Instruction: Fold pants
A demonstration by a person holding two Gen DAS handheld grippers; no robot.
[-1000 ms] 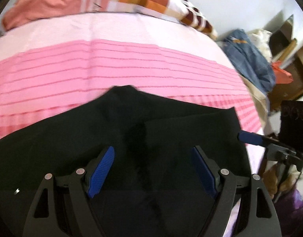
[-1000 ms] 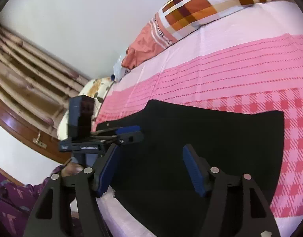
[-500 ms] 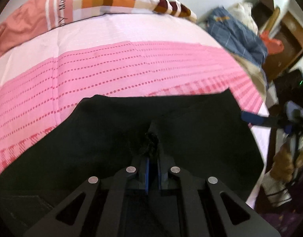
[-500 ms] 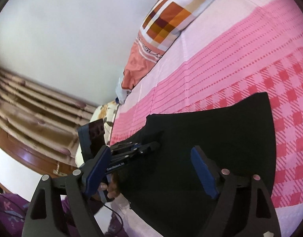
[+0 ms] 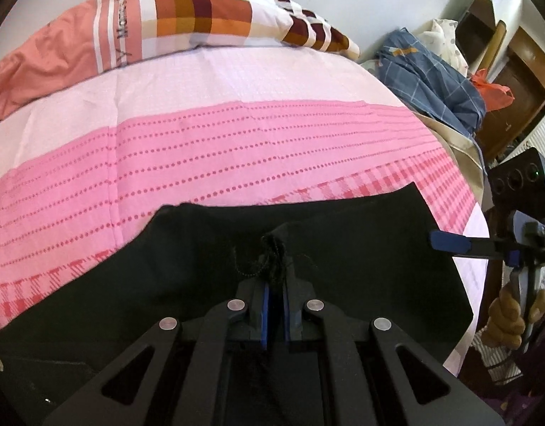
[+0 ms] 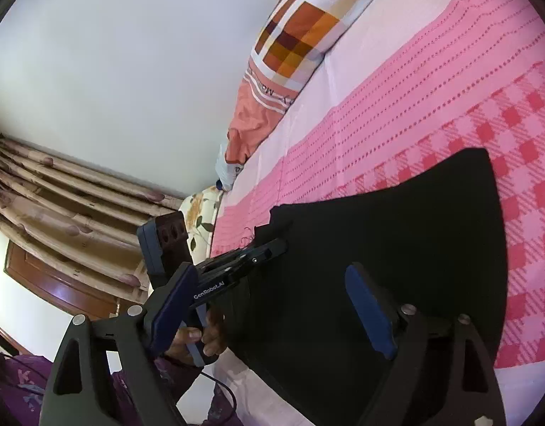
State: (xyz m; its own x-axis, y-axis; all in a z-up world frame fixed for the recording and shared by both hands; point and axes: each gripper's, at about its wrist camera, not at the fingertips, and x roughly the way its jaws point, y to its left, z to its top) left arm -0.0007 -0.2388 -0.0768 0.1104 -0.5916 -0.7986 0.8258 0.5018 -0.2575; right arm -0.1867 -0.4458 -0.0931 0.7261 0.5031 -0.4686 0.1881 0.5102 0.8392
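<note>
Black pants [image 5: 361, 248] lie spread on the pink bed, also seen in the right wrist view [image 6: 397, 234]. My left gripper [image 5: 275, 284] is shut on a bunched pinch of the pants' fabric near their middle; it also shows in the right wrist view [image 6: 272, 245], clamped at the pants' left edge. My right gripper [image 6: 272, 319] is open and empty, held above the pants' near edge; its blue fingertip shows at the right of the left wrist view [image 5: 450, 242].
A pink striped and checked bedsheet [image 5: 237, 149] covers the bed. A plaid pillow [image 5: 208, 17] lies at the head. Blue clothes [image 5: 432, 78] are piled at the right, near wooden furniture. Curtains [image 6: 59, 206] hang beyond the bed's left side.
My left gripper closed on the pants' fabric and has lifted a small bunch. My right gripper stayed open and tilted, moving slightly away from the bed.
</note>
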